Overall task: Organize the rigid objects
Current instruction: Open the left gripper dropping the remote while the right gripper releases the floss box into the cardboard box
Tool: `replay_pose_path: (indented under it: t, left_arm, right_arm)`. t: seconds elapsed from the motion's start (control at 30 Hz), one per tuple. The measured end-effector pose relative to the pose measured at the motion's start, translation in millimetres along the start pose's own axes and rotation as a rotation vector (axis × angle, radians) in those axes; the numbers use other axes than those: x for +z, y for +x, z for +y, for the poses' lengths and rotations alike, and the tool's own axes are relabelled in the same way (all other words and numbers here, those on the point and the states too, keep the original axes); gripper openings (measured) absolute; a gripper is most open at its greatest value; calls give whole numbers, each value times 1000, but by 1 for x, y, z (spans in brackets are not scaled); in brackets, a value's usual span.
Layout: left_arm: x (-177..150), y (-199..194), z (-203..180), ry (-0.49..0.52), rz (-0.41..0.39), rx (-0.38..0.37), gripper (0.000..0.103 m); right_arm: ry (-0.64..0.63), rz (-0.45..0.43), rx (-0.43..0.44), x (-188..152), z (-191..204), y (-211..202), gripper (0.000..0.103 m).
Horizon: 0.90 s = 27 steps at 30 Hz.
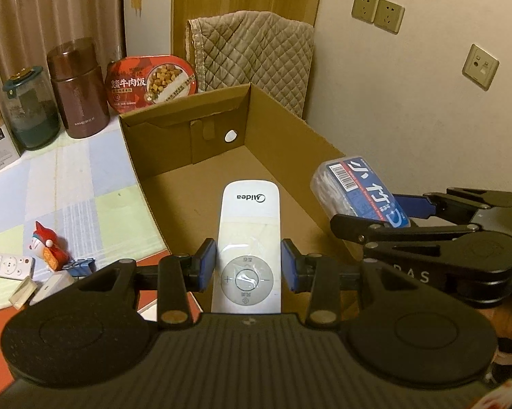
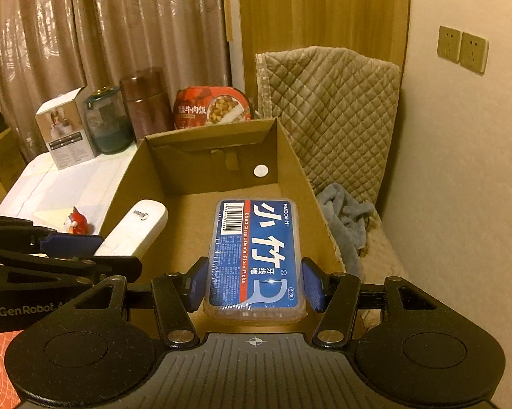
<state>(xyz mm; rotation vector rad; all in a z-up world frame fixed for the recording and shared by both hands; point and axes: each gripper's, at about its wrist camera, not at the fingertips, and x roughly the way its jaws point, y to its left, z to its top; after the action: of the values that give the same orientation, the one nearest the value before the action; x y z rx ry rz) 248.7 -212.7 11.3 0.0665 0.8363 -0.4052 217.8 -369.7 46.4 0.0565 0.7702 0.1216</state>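
My left gripper (image 1: 248, 266) is shut on a white Midea remote (image 1: 247, 238), which juts out over the open cardboard box (image 1: 174, 156). From the right wrist view the same remote (image 2: 133, 231) shows at the box's left wall. My right gripper (image 2: 256, 284) is shut on a blue box of dental floss picks (image 2: 256, 255), also held above the cardboard box (image 2: 290, 156). The floss box (image 1: 358, 191) and the right gripper's arm appear at the right edge of the left wrist view. The box floor looks bare beneath both items.
Left of the box lie a red figurine (image 1: 49, 247), a second white remote (image 1: 3, 264), a blue binder clip (image 1: 80, 266) and small blocks. Behind stand a brown canister (image 1: 80, 92), a glass jar (image 1: 31, 112), a red meal tub (image 1: 152, 83). A quilted chair (image 2: 334, 116) is at the right.
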Motion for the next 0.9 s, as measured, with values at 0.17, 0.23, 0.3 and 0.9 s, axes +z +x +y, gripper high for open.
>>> replay_pose_path:
  t: [0.17,0.23,0.3,0.9]
  left_arm:
    - [-1,1,2,2,-12,6,41]
    - [-1,-4,6,-11,-20,13,41]
    - [-3,-12,11,-30,-34,29,41]
    - [-37,-59,61,-147,-80,105,42]
  right_arm:
    - [10,7,2,0,-1,4,54]
    - [13,9,5,-1,-1,5,54]
    - [14,12,8,-2,-1,6,54]
    - [51,21,44,-8,2,17,54]
